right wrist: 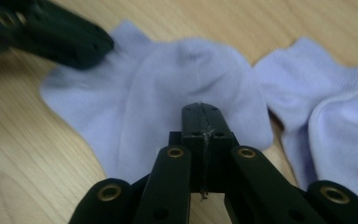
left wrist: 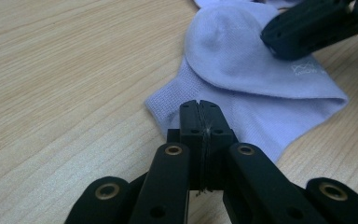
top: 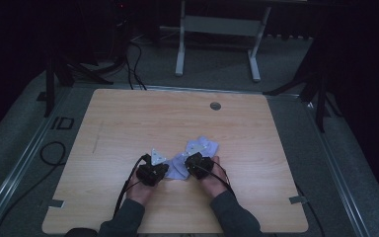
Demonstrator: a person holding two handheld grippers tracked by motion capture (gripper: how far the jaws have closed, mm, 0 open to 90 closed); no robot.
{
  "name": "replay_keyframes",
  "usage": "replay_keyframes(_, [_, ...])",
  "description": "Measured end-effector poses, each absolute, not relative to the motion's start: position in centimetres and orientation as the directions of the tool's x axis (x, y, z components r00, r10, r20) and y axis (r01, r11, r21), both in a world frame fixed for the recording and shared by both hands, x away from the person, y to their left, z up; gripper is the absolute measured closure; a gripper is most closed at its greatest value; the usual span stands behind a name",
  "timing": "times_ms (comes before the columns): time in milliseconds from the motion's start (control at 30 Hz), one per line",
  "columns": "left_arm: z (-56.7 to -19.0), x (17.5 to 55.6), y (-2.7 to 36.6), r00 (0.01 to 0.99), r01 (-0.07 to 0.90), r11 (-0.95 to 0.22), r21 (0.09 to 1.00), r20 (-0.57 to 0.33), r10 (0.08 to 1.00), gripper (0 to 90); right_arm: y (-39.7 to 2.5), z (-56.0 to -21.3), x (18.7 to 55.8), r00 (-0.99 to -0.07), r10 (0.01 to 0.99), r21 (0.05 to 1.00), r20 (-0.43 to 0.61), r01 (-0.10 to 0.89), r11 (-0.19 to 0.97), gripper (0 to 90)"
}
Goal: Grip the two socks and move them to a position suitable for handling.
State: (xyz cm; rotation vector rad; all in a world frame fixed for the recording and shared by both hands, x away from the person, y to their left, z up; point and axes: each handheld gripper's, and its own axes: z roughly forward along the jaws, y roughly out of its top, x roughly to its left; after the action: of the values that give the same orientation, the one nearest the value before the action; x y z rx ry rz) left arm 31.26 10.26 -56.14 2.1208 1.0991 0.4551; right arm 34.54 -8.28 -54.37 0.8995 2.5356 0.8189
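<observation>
Near the front of the surface (top: 128,118) we hover over two lilac socks (left wrist: 242,79). Left claw (left wrist: 199,109) and right claw (right wrist: 200,114) both pressed together, holding nothing. Soft, light, floppy fabric; we'd pinch the cuff edge.

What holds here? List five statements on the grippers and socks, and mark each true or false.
1. The left gripper is shut. True.
2. The right gripper is wide open. False: its jaws are shut too.
3. A sock lies beside a second sock. True.
4. The socks are red. False: they are pale lilac.
5. They lie at the far edge of the table. False: they lie in the near half, by the person's hands.
</observation>
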Motion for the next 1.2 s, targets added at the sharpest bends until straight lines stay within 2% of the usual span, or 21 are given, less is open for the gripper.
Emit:
replay_keyframes(300, [-56.2, 31.2, 10.2, 0.573, 0.571, -0.391, 0.722, -0.009, 0.82, 89.2, -6.4, -52.6, 35.3, -0.759, 0.642, 0.644, -0.112, 0.437, 0.628, 87.0])
replay_keyframes(500, [-56.2, 31.2, 10.3, 0.573, 0.571, -0.39, 0.722, -0.01, 0.82, 89.2, -5.5, -52.5, 36.8, -0.734, 0.671, 0.645, -0.105, 0.463, 0.608, 75.6])
replay_keyframes(533, [-56.2, 31.2, 10.3, 0.573, 0.571, -0.391, 0.722, -0.01, 0.819, 89.2, -5.3, -52.5, 37.1, -0.73, 0.677, 0.644, -0.096, 0.473, 0.601, 70.7])
replay_keyframes(567, [-56.2, 31.2, 10.3, 0.573, 0.572, -0.392, 0.721, -0.009, 0.819, 89.2, -5.3, -52.5, 37.1, -0.73, 0.677, 0.644, -0.096, 0.473, 0.601, 70.7])
replay_keyframes(667, [-56.2, 31.1, 10.3, 0.571, 0.573, -0.39, 0.72, -0.009, 0.821, 89.2, -5.0, -52.8, 37.8, -0.73, 0.681, 0.631, -0.062, 0.5, 0.593, 59.6])
replay_keyframes(733, [-56.2, 31.1, 10.2, 0.567, 0.576, -0.384, 0.722, -0.014, 0.824, 89.2, -4.9, -53.0, 37.9, -0.735, 0.676, 0.624, -0.051, 0.505, 0.596, 58.1])
replay_keyframes(800, [-56.2, 31.1, 10.2, 0.566, 0.576, -0.385, 0.721, -0.013, 0.824, 89.2, -4.8, -53.4, 38.1, -0.739, 0.672, 0.607, -0.045, 0.515, 0.606, 61.9])
replay_keyframes(867, [-56.2, 31.1, 10.2, 0.565, 0.577, -0.386, 0.72, -0.011, 0.825, 89.2, -4.8, -53.7, 38.2, -0.745, 0.665, 0.602, -0.049, 0.51, 0.615, 76.0])
replay_keyframes(933, [-56.2, 31.1, 10.2, 0.563, 0.577, -0.383, 0.721, -0.011, 0.827, 89.2, -5.0, -53.6, 38.0, -0.751, 0.659, 0.604, -0.045, 0.505, 0.617, 84.3])
replay_keyframes(1200, [-56.2, 31.1, 10.2, 0.557, 0.577, -0.379, 0.724, -0.009, 0.831, 89.2, -7.5, -52.0, 36.4, -0.767, 0.641, 0.655, -0.021, 0.474, 0.589, 85.9])
